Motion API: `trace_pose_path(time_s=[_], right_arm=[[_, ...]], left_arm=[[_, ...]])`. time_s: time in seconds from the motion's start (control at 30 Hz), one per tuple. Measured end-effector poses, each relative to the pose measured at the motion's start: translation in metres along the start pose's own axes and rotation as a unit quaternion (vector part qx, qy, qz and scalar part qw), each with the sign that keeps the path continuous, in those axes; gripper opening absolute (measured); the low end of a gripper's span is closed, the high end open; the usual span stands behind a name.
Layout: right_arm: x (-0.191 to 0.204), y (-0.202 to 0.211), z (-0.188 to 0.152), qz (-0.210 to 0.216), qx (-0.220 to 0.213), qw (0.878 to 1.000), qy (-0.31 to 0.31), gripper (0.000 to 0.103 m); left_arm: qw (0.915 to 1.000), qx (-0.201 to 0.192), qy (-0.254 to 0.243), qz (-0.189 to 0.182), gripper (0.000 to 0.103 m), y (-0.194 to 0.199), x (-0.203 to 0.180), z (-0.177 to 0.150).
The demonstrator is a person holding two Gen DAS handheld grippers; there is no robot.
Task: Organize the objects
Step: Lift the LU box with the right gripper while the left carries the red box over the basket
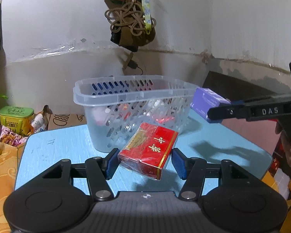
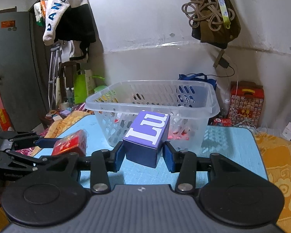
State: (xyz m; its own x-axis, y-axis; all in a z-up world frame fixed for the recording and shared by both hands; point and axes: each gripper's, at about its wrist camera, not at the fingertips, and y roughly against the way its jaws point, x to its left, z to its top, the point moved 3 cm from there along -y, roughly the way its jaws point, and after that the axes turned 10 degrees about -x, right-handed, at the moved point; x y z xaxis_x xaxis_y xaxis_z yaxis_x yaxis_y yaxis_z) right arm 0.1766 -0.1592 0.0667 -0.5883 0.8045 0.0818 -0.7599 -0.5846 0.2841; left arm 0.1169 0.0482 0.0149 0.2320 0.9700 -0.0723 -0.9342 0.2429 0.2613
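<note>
My left gripper (image 1: 145, 162) is shut on a red cigarette pack (image 1: 149, 149) wrapped in clear film and holds it above the blue table (image 1: 58, 145), just in front of the clear plastic basket (image 1: 126, 97). My right gripper (image 2: 143, 154) is shut on a purple box (image 2: 147, 136) with white letters and holds it in front of the same basket (image 2: 155, 104). The right gripper with the purple box (image 1: 207, 101) shows at the right of the left wrist view. The left gripper with the red pack (image 2: 70, 142) shows at the left of the right wrist view. Small items lie in the basket.
The blue table (image 2: 232, 151) stands against a white wall. Orange patterned bedding (image 1: 2, 165) lies left of it. A green tin (image 1: 16, 116) and a cardboard box (image 1: 64, 120) sit behind. Ropes and bags (image 1: 130, 19) hang above the basket. A red carton (image 2: 246, 101) stands at the far right.
</note>
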Motion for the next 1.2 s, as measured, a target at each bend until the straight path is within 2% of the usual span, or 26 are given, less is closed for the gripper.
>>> trace_pose_path(time_s=[0.67,1.2], right_arm=[[0.001,0.006,0.01,-0.004,-0.023,1.0,0.003,0.046],[-0.004,0.001,0.038,-0.014,-0.059,0.998,0.002,0.046]], left_arm=[[0.9993,-0.029,0.024,0.002,0.062,0.003,0.007,0.022],[0.9982,-0.054,0.027,-0.008,0.062,-0.007,-0.004,0.056]])
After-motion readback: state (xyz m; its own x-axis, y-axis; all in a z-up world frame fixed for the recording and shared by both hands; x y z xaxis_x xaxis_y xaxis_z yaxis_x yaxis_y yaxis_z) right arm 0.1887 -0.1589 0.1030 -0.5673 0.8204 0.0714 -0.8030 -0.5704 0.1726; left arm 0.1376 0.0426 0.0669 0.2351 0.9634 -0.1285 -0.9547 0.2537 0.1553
